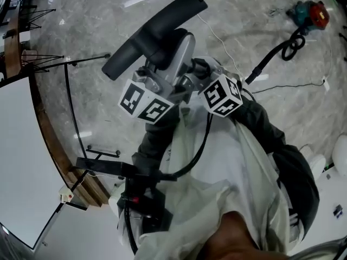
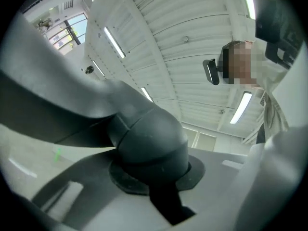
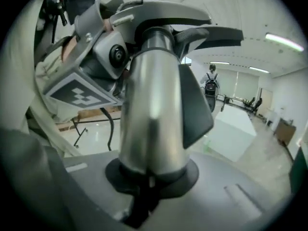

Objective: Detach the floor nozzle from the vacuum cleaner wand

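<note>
Floor nozzle (image 1: 154, 34): it is being held up off the marble floor (image 1: 244, 15), lying as a long dark bar at 12 o'clock from the two marker cubes in the head view.
Wand (image 3: 151, 105): the silver tube is rising straight from between the right jaws, and its upper end is meeting the grey fitting under the nozzle.
Left hand-held gripper (image 2: 144, 146): it is pinching the nozzle's dark rounded neck (image 2: 154, 129), which is sitting on the round pad of one jaw while the other jaw is closing in from 10 o'clock. It is facing a ribbed white ceiling (image 2: 192, 18).
Right hand-held gripper (image 3: 151, 170): it is pinching the wand low down, with the tube pressing onto the jaw's round dark pad.
Marker cubes: the left cube (image 1: 143, 103) and the right cube (image 1: 222, 95) are sitting just beside each other under the nozzle. The left one is also showing at 10 o'clock in the right gripper view.
Person: a pale garment (image 1: 238, 167) is filling the head view from 4 to 6 o'clock.
Surroundings: a teal and red machine (image 1: 309, 13) is lying on the floor at 2 o'clock, well apart from the nozzle, with a black hose (image 1: 276, 50) curling from it.
</note>
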